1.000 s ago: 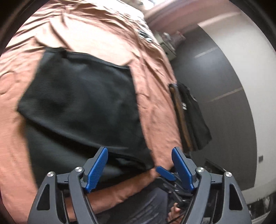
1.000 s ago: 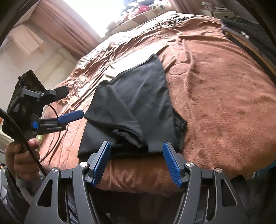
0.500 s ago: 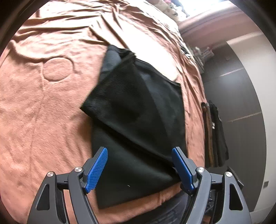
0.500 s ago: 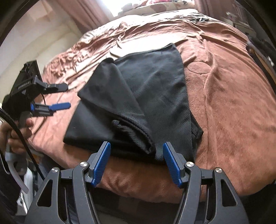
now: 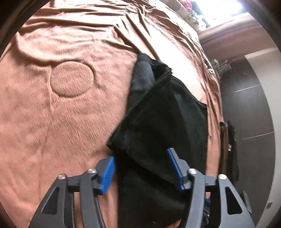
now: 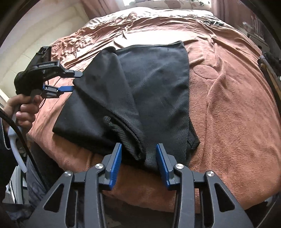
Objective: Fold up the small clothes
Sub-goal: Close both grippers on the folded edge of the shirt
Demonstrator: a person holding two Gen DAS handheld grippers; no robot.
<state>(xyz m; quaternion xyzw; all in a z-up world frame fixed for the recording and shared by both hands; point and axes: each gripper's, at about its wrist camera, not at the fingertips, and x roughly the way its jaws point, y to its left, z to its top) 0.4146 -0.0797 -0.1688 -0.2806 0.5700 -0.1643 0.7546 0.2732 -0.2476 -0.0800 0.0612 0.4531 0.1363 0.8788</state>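
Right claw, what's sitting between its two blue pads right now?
In the right wrist view, the bunched near edge of the black garment lies between the closing pads of the right claw, which do not yet press it.

Both grippers [image 6: 138, 161] were black frames with silver screws and ribbed blue fingers [image 6: 115, 165] (a black cable [image 6: 21, 138] trailed from the left).

Daylight enters from a window [image 5: 226, 10] far ahead of the tongs and is overexposed there. Left view is motion-blurred. Fisheye bends and darkens the edges.
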